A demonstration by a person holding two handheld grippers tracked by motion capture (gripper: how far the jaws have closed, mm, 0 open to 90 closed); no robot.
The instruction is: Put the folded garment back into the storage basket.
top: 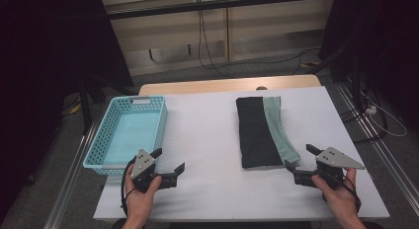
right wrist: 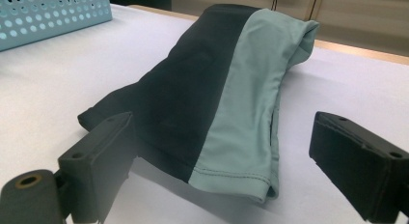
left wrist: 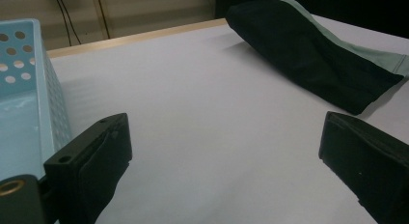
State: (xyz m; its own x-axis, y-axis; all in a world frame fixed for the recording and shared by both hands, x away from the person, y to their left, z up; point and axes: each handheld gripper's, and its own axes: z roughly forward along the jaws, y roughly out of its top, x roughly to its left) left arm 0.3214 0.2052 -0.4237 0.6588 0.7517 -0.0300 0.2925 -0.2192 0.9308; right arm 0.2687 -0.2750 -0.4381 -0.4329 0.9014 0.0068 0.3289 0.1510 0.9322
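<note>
We've got both tongs spread wide: right gripper point(top: 300, 158) lined up at the near end of the folded garment point(top: 262, 132) for a grab, left gripper point(top: 170, 160) idle beside the basket point(top: 106, 151).

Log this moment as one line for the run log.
left gripper: open, beside basket | right gripper: open, at near end of folded garment, not touching | garment flat on table | basket empty
</note>
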